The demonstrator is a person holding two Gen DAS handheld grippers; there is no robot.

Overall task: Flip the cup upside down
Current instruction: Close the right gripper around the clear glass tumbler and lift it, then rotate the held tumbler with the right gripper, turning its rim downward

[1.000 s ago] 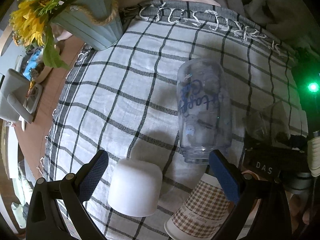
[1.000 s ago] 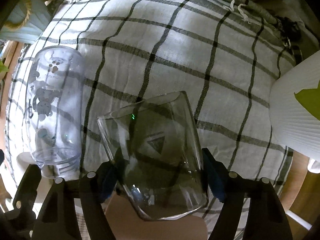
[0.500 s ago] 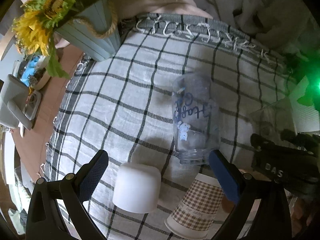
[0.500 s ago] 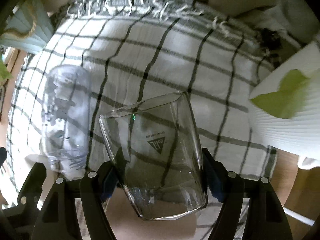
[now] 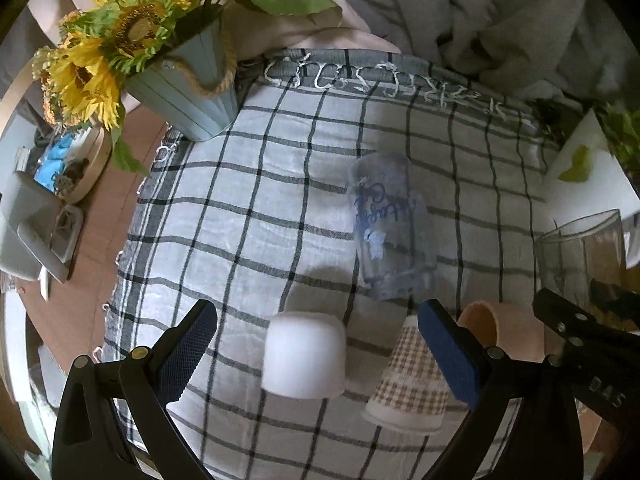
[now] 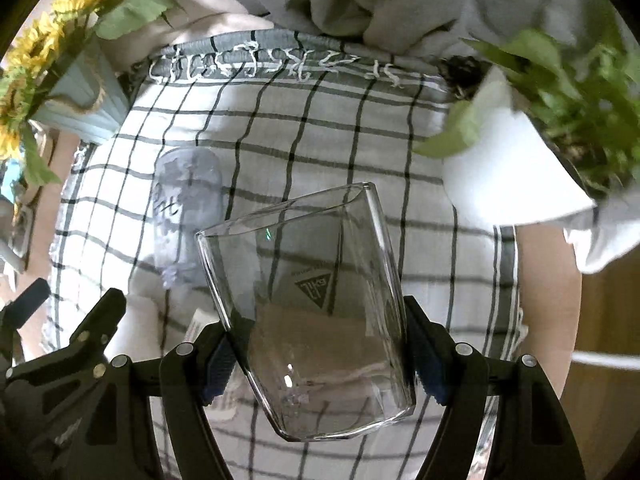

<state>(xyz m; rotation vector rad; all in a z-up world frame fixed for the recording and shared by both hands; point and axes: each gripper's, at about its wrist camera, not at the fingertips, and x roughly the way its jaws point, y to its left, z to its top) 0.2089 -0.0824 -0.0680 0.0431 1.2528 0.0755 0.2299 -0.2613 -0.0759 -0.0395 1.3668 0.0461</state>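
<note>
My right gripper (image 6: 320, 356) is shut on a clear glass cup (image 6: 308, 300) with a dark triangle logo and holds it above the checked cloth (image 6: 304, 128), rim pointing away. The same glass shows at the right edge of the left wrist view (image 5: 580, 252). My left gripper (image 5: 316, 344) is open and empty, above a white cup (image 5: 304, 354) that stands upside down on the cloth. A checked paper cup (image 5: 408, 380) stands upside down beside it. A clear tumbler with blue lettering (image 5: 390, 236) stands upside down further back; it also shows in the right wrist view (image 6: 188, 212).
A pale blue vase of sunflowers (image 5: 188, 92) stands at the cloth's far left corner. A white pot with a green plant (image 6: 516, 168) stands at the far right. A peach cup (image 5: 500, 332) lies behind the paper cup. Grey bedding (image 5: 500, 20) lies beyond the cloth.
Both grippers have risen and pulled back from the cloth, so more of the room shows. The right gripper still holds the glass cup the same way. The left stays open.
</note>
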